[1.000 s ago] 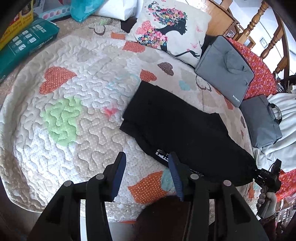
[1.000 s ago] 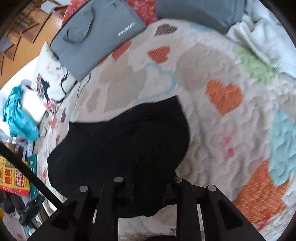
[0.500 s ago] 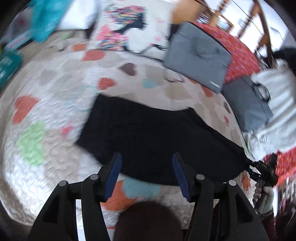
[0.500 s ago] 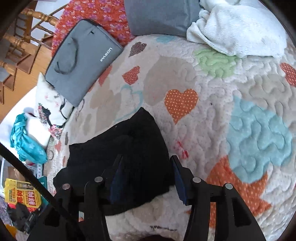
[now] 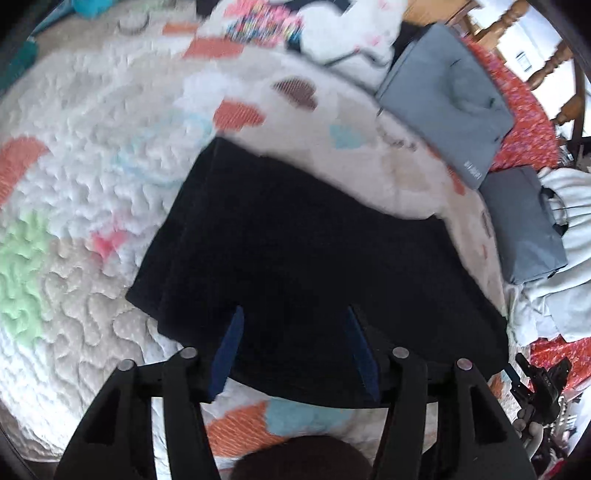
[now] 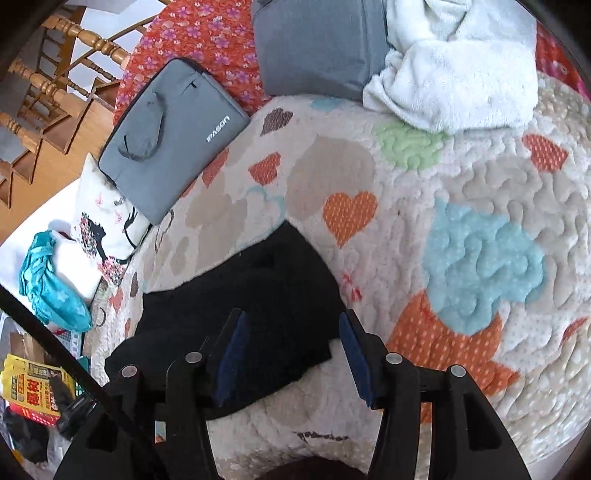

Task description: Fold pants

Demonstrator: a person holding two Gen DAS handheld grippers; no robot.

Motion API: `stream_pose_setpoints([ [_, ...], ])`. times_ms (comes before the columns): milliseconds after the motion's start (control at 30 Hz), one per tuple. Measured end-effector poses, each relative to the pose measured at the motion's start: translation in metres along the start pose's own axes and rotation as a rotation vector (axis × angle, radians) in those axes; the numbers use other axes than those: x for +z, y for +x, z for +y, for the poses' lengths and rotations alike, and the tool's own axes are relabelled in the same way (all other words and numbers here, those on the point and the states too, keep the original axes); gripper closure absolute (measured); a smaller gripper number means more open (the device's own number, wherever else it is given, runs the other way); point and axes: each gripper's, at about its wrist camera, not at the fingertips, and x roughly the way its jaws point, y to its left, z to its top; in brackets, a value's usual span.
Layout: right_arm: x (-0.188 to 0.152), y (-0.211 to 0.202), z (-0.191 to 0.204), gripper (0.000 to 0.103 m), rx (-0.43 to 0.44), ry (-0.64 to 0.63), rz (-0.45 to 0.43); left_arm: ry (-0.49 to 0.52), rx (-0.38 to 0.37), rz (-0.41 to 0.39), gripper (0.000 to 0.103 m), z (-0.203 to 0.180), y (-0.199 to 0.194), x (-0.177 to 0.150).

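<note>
Lying beneath both gaping grippers, seemingly untouched: black pants (image 5: 295, 240).

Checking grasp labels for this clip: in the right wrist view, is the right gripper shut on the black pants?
No, the right gripper is open, its fingers spread apart above the black pants.

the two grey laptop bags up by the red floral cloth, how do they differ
The grey bag with white lettering lies fully in view, handle and zip showing; the plain grey bag is partly covered by the white blanket. The lettered one touches the printed pillow; the plain one does not. Both are grey fabric, resting partly on the red floral cloth.
</note>
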Motion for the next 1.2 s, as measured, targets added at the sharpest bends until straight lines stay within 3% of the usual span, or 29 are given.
stream_pose_setpoints([
  [67, -0.005, 0.002, -0.002, 0.046, -0.01, 0.015, 0.011, 0.015, 0.076, 0.015, 0.077, 0.005, 0.009, 0.003],
  [133, -0.008, 0.001, -0.005, 0.046, -0.014, 0.031, 0.017, 0.025, 0.092, 0.024, 0.082, 0.008, 0.008, 0.006],
  [167, -0.01, 0.0, -0.007, 0.046, -0.015, 0.038, 0.017, 0.025, 0.104, 0.024, 0.095, 0.01, 0.007, 0.006],
  [200, -0.011, -0.002, -0.009, 0.045, -0.018, 0.042, 0.017, 0.028, 0.129, 0.024, 0.099, 0.014, 0.007, 0.005],
  [300, -0.013, -0.006, -0.015, 0.044, -0.035, 0.053, 0.021, -0.016, 0.058, 0.024, 0.099, 0.029, 0.006, 0.008],
  [400, -0.016, -0.008, -0.02, 0.044, -0.026, 0.072, 0.029, 0.075, 0.087, 0.032, 0.1, 0.014, -0.001, 0.008],
  [467, -0.018, -0.008, -0.02, 0.043, -0.01, 0.075, 0.035, 0.145, 0.072, 0.036, 0.092, -0.005, -0.011, 0.007],
  [533, -0.02, -0.006, -0.02, 0.042, 0.013, 0.073, 0.048, 0.257, -0.015, 0.025, 0.083, -0.041, -0.027, 0.003],
  [633, -0.024, 0.007, -0.018, 0.042, 0.055, 0.063, 0.091, 0.416, -0.092, -0.002, 0.048, -0.101, -0.04, -0.003],
  [667, -0.026, 0.011, -0.017, 0.042, 0.06, 0.062, 0.102, 0.45, -0.112, -0.003, 0.042, -0.118, -0.039, -0.004],
  [767, -0.027, 0.02, -0.015, 0.039, 0.073, 0.055, 0.113, 0.56, -0.196, 0.057, 0.042, -0.188, -0.015, -0.004],
  [867, -0.024, 0.026, -0.013, 0.038, 0.102, 0.053, 0.109, 0.685, -0.233, 0.118, 0.042, -0.269, 0.02, -0.01],
  [1067, -0.019, 0.035, -0.011, 0.036, 0.141, 0.054, 0.106, 0.837, -0.234, 0.248, 0.042, -0.391, 0.11, -0.026],
  [1200, -0.016, 0.038, -0.01, 0.035, 0.159, 0.054, 0.108, 0.869, -0.204, 0.311, 0.042, -0.432, 0.157, -0.039],
])
